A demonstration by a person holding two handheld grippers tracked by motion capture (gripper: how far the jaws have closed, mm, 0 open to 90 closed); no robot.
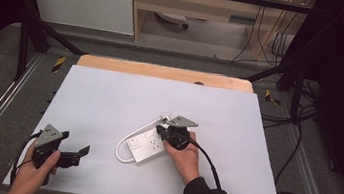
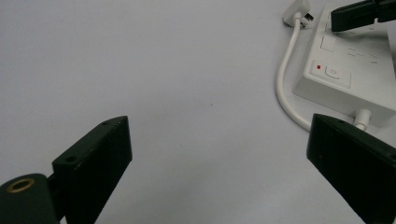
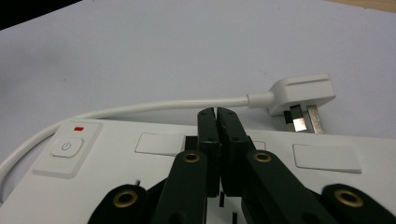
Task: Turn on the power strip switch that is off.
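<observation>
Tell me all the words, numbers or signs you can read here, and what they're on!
No words or numbers can be read.
Power sign, a circle with a short line: on the button of the white power strip.
Small red mark: above that button, no writing.
Yellow-and-black stripes: on the floor beside the table, no writing.

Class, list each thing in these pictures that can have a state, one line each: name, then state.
Power strip: flat on the table, sockets up, nothing plugged in.
Plug: unplugged, lying on the table beside the strip.
Cord: slack, looped round the strip's end.
Left gripper: open, empty.
Right gripper: shut, over the strip's top.
</observation>
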